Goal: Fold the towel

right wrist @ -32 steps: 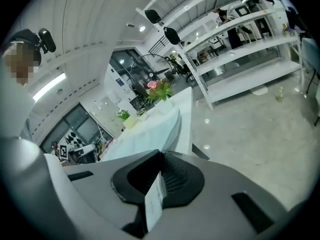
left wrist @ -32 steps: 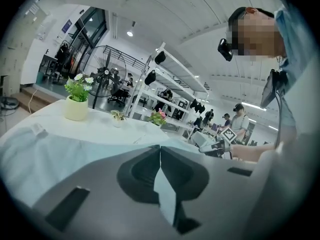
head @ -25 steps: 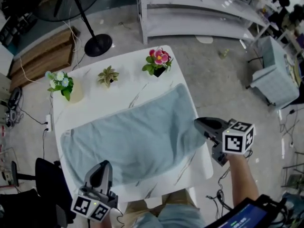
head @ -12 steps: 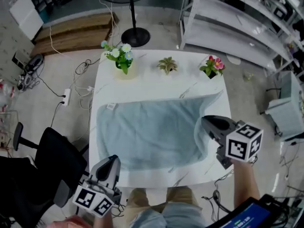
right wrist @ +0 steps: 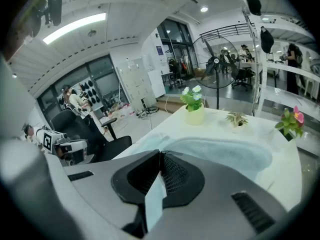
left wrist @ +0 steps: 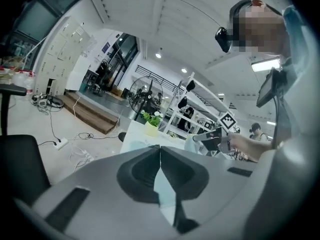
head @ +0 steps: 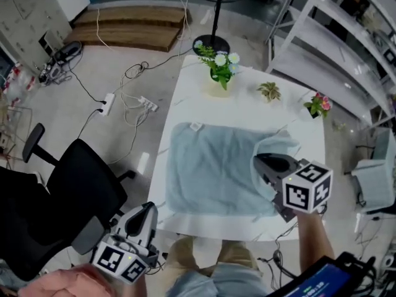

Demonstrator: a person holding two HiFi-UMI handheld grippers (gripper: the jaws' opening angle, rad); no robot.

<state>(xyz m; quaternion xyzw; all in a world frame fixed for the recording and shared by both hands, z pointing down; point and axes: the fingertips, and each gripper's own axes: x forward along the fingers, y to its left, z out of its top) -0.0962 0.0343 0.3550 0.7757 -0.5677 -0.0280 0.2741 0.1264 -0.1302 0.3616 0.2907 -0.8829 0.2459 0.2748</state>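
Table: white, set before the person; three potted plants along its far edge from 12 to 2 o'clock: white flowers, a small green one, pink flowers.

Towel: pale blue, spread over the middle of the table; flat across its 9 o'clock half; its 3 o'clock end is raised off the top and curls inward, a soft ridge just beyond the right gripper.

Right gripper: over the towel's 3 o'clock part, nose toward 9 o'clock; jaws pressed together, with a thin pale strip of cloth between them in its own view; I take that for the towel's edge, pinched.

Left gripper: off the table at its 7 o'clock corner, beside the chair; jaws closed flat on each other, nothing between them that I can see; near the towel's 7 o'clock corner but apart from it.

Step in hand, as I judge it: the first fold, 3 o'clock end over toward 9 o'clock, with one gripper only on the cloth.

Next move, as I judge it: take the pinched edge across to meet the 9 o'clock edge, low enough that the cloth lies down without bunching; the far corner of that end is unheld and may lag, so the left gripper would need to open and square the layers before the right lets go.
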